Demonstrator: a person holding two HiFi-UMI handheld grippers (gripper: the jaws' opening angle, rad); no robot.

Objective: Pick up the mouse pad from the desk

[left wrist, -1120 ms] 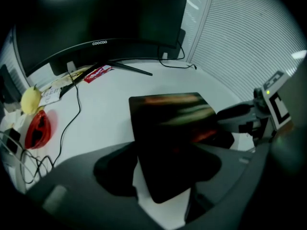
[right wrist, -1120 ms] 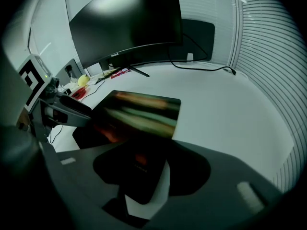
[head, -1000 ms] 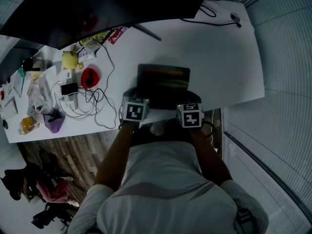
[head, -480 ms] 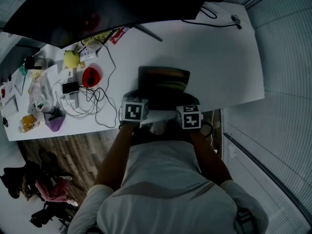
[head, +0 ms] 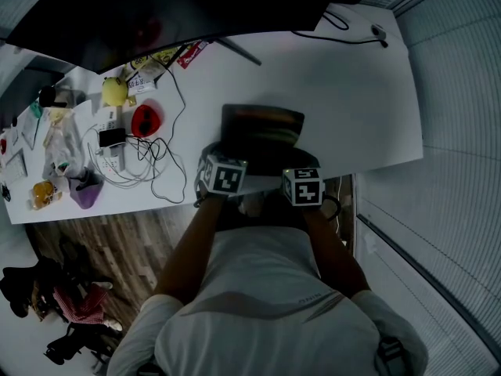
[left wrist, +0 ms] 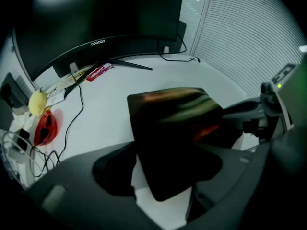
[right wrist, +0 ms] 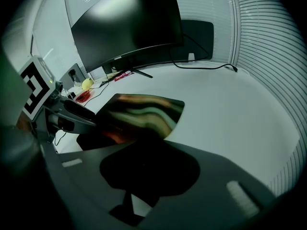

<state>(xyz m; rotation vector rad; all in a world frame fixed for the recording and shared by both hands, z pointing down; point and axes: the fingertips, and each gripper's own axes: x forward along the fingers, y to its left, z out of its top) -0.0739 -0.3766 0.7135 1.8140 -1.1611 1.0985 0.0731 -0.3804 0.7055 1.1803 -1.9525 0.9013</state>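
Note:
The dark mouse pad [head: 262, 130] with wavy coloured streaks lies on the white desk [head: 344, 92], close to its front edge. My left gripper [head: 222, 155] is at the pad's near left corner. Its jaws have just been opening, and that corner [left wrist: 168, 143] lies loose between them in the left gripper [left wrist: 165, 174] view. My right gripper [head: 302, 163] is at the near right corner, its jaws [right wrist: 148, 169] shut on the pad's edge. The pad [right wrist: 144, 111] curls up slightly there. Each gripper shows in the other's view: right gripper [left wrist: 252, 116], left gripper [right wrist: 67, 111].
A large curved monitor [head: 156, 14] spans the back of the desk. Left of the pad lie tangled cables [head: 149, 159], a red object [head: 145, 121], a yellow object [head: 114, 92], a purple cup [head: 86, 192] and several small items. A cable [head: 344, 30] runs at the back right.
The left gripper's marker cube has shifted slightly right and tilted. The right gripper has stayed where it was at the pad's near right corner.

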